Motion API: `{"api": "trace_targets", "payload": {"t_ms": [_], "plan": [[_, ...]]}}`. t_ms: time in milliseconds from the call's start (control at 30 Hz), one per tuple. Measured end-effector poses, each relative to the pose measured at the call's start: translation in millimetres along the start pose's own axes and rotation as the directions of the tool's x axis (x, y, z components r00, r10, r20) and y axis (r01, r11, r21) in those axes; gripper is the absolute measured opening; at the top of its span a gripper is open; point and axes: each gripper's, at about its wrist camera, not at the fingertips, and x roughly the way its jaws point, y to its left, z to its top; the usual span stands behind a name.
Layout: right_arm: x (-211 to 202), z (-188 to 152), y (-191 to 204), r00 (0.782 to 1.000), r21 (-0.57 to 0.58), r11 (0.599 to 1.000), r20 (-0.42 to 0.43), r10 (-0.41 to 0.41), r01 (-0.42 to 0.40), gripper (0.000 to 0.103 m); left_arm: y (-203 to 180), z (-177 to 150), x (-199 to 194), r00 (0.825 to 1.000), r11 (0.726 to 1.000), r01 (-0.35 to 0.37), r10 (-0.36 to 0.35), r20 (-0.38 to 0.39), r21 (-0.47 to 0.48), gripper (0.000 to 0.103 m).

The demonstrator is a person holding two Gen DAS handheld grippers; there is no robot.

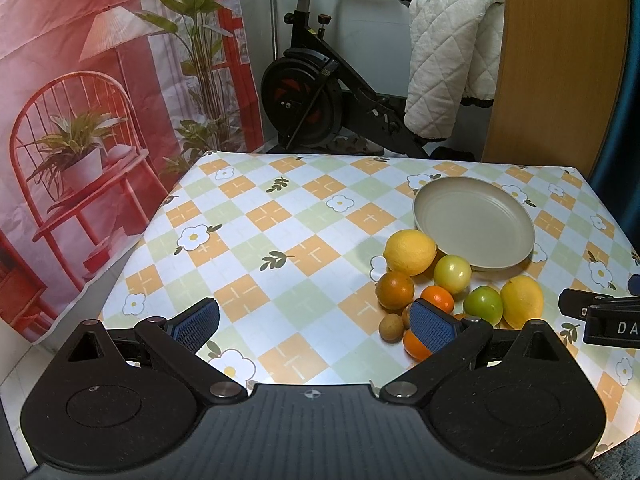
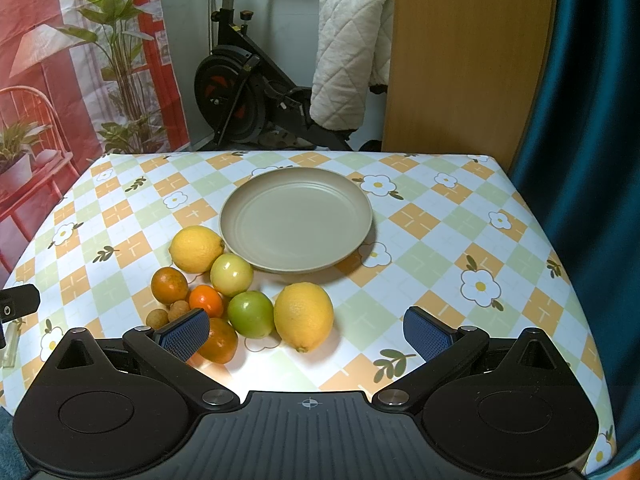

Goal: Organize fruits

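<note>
A beige plate (image 2: 296,224) (image 1: 474,220) lies bare on the flowered tablecloth. In front of it sits a cluster of fruit: a lemon (image 2: 196,249) (image 1: 410,252), a pale green fruit (image 2: 232,274) (image 1: 453,273), a dark orange (image 2: 169,285) (image 1: 395,290), a small tangerine (image 2: 206,300) (image 1: 439,298), a green apple (image 2: 251,314) (image 1: 483,305), a second lemon (image 2: 303,316) (image 1: 521,301), another orange (image 2: 219,340) and two small brown longans (image 2: 157,317). My right gripper (image 2: 306,334) is open, just short of the cluster. My left gripper (image 1: 316,326) is open, left of the fruit.
The tablecloth (image 2: 440,248) covers a small table with edges near on all sides. Behind stand an exercise bike (image 2: 240,92), a white quilt (image 2: 348,52), a wooden panel (image 2: 468,56) and a teal curtain (image 2: 592,120). A printed backdrop (image 1: 80,120) hangs at left.
</note>
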Motion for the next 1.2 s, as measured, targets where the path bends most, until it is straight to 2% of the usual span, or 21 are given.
{"api": "trace_targets", "payload": {"t_ms": [1200], "plan": [[-0.1,0.3,0.7,1.000,0.000,1.000,-0.003,-0.003,0.003,0.103,2.5,-5.0,1.5,1.000,1.000,0.009,-0.009,-0.007,-0.015,0.102]]}}
